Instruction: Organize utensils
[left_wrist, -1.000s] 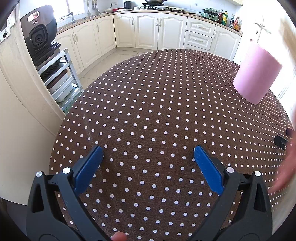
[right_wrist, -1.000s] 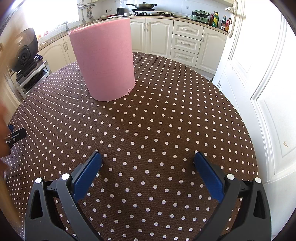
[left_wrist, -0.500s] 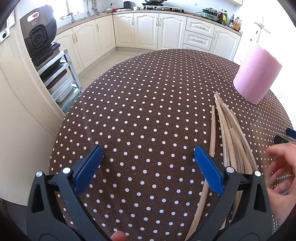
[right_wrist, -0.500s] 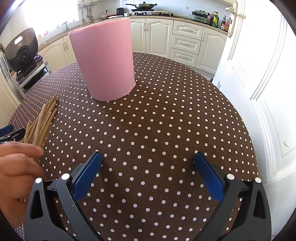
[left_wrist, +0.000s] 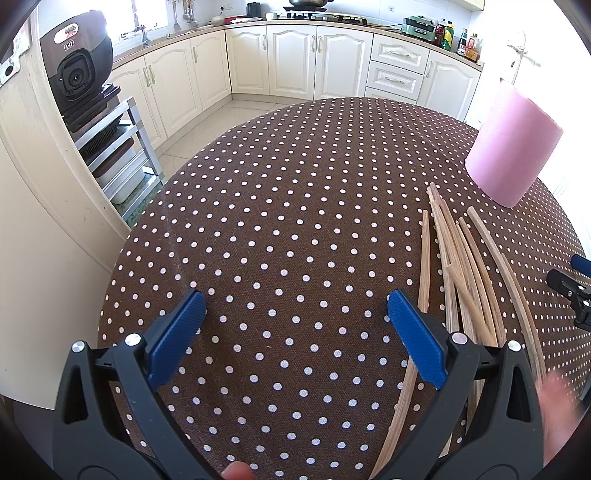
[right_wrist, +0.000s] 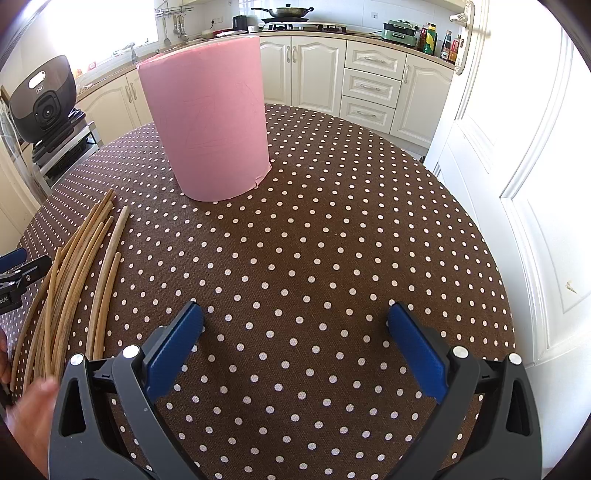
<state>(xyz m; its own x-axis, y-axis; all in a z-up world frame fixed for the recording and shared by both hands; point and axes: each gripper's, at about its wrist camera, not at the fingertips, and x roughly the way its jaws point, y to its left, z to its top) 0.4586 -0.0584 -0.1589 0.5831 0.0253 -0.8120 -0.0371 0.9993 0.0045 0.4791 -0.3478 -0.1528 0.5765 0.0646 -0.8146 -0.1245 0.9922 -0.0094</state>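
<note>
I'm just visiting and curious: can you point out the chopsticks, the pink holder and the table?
chopsticks (right_wrist: 70, 280): right wrist view, middle of the bundle.
pink holder (right_wrist: 210, 122): right wrist view, its front wall.
table (left_wrist: 295, 229): left wrist view, bare dotted cloth.

Both views are brightly lit by daylight. In the right wrist view the window at upper left is blown out to white, and the white door at right is strongly lit and nearly washed out. In the left wrist view the upper right corner is overexposed behind the pink cylinder. Soft shadows are cast on the dotted worktop beneath the blue tongs. Strong fisheye distortion is seen: the worktop edge is bowed, the chopsticks are curved, and the corners are vignetted black. A hand at the frame edge is smeared by motion blur; the rest is sharp.
</note>
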